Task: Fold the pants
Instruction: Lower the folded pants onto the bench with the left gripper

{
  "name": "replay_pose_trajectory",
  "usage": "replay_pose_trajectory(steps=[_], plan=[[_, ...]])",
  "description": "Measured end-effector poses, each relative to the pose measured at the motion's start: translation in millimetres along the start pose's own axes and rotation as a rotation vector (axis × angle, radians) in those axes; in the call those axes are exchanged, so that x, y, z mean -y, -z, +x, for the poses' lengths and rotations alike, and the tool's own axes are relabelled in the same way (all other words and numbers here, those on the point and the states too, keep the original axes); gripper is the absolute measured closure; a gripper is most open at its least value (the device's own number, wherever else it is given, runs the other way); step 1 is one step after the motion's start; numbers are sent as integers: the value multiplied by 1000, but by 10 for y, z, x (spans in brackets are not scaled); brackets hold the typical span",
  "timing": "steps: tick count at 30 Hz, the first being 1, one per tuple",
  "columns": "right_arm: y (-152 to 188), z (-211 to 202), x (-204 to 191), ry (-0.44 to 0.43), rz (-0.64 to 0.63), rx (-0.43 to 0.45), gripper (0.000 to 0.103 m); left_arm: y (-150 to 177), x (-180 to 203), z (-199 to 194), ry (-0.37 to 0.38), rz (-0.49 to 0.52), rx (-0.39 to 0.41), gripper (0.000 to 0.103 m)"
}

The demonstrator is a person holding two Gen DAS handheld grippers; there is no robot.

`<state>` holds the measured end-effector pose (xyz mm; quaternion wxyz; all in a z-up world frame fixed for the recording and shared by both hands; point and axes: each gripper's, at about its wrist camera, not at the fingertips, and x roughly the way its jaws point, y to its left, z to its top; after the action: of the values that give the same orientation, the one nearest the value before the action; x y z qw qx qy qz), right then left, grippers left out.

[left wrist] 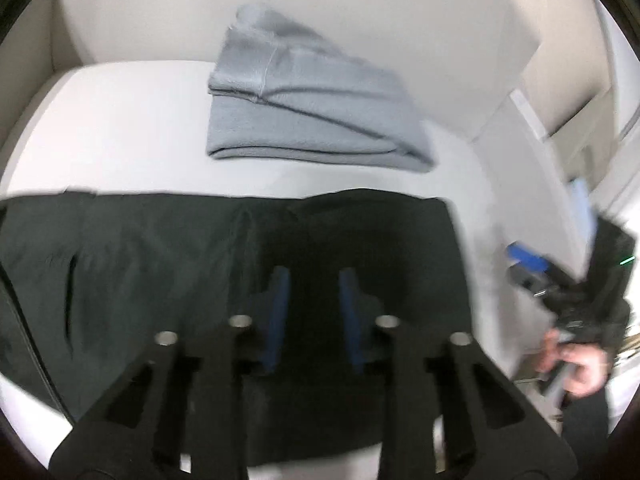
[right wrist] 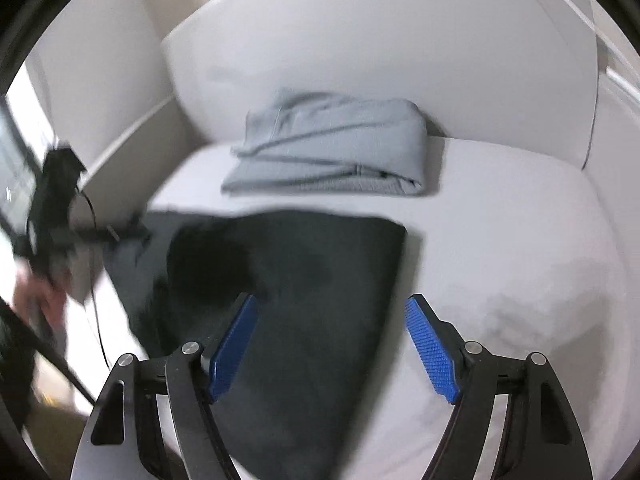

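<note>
Left gripper (left wrist: 314, 312): my fingers stand narrowly apart with nothing between them, hovering over the dark cloth.
Pants (left wrist: 224, 276): black, spread flat on the white bed (left wrist: 120, 120), long axis running nine to three o'clock across my left view.
Right gripper (right wrist: 332, 344): fingers wide apart and empty, above the folded end.
Key relation: cloth lies at twelve o'clock of both; I judge the left nearer its unfolded length.
Grey garment (right wrist: 336, 152): folded, beyond, apart.
</note>
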<state>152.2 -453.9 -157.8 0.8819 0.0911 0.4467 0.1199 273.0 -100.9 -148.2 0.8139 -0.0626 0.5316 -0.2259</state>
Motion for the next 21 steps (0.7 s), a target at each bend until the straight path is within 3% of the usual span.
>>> replay_pose_trajectory(steps=[2, 6, 11, 17, 21], plan=[[-105, 250, 1, 6, 33, 8, 25, -46, 18, 216, -72, -8, -2, 89], [-160, 703, 35, 59, 60, -27, 25, 17, -91, 495, -120, -17, -15, 91], [-64, 1024, 246, 69, 84, -104, 25, 103, -224, 471, -71, -20, -6, 87], [33, 1019, 199, 107, 18, -98, 25, 211, -238, 525, -85, -18, 4, 83], [62, 1072, 58, 191, -57, -101, 25, 195, -183, 400, -90, -4, -2, 83]])
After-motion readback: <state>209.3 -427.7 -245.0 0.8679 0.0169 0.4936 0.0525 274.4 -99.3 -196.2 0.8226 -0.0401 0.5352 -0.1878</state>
